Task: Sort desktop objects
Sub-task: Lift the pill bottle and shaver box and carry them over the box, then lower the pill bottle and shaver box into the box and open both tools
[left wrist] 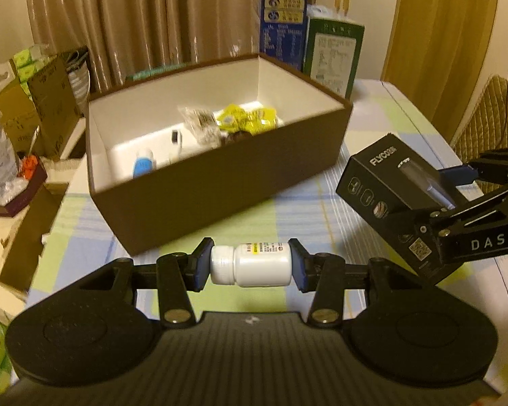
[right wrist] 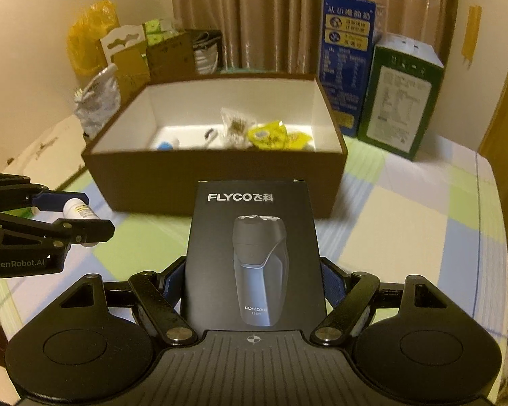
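Observation:
My left gripper [left wrist: 251, 265] is shut on a small white pill bottle [left wrist: 254, 264], held sideways above the checked tablecloth, just in front of the brown open box [left wrist: 220, 182]. It also shows at the left of the right wrist view [right wrist: 79, 211]. My right gripper [right wrist: 254, 287] is shut on a black FLYCO shaver box [right wrist: 254, 253], held above the cloth in front of the brown box [right wrist: 216, 182]. In the left wrist view the shaver box [left wrist: 386, 196] is at the right. The brown box holds yellow packets [left wrist: 244, 120], a clear bag and a blue-and-white tube [left wrist: 144, 165].
A tall blue carton [right wrist: 347, 61] and a green carton [right wrist: 401, 98] stand behind the brown box at the right. Cardboard boxes [left wrist: 40, 105] and plastic bags [right wrist: 98, 101] crowd the left side. The table edge [right wrist: 494, 237] runs along the right.

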The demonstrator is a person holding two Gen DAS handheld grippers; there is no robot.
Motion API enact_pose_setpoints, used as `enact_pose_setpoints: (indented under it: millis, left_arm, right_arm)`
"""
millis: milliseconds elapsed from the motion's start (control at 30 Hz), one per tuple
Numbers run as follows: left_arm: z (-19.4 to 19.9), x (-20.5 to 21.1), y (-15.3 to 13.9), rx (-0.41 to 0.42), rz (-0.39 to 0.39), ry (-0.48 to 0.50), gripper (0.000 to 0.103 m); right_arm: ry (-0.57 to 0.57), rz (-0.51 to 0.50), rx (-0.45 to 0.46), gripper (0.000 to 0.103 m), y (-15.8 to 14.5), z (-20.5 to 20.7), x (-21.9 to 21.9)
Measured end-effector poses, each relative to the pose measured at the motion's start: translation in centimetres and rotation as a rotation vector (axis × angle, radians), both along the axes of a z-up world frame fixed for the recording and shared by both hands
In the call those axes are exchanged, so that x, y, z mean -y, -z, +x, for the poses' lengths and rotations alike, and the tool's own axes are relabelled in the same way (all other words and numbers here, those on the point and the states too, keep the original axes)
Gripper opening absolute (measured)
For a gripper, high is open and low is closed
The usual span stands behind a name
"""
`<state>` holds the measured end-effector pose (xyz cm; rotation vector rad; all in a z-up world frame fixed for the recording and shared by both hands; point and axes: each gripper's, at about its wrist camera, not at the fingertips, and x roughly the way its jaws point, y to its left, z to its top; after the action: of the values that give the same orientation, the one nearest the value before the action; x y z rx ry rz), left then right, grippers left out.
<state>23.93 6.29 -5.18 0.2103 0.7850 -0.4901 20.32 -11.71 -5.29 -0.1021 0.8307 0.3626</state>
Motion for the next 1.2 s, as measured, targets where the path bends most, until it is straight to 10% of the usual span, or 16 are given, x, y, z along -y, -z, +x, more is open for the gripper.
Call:
enact_pose_setpoints:
  millis: [633, 1200]
  left_arm:
    - [12.4, -0.3, -5.3, 0.135, 0.001, -0.059, 0.042]
    - [26.4, 1.1, 0.5, 0.014, 0.096, -0.113, 0.042]
  right_arm:
    - [-0.027, 0.059, 0.093, 0.076, -5.0, 14.0, -3.3]
    - [-0.003, -0.068, -0.046, 0.076, 1.4, 26.5, -6.0]
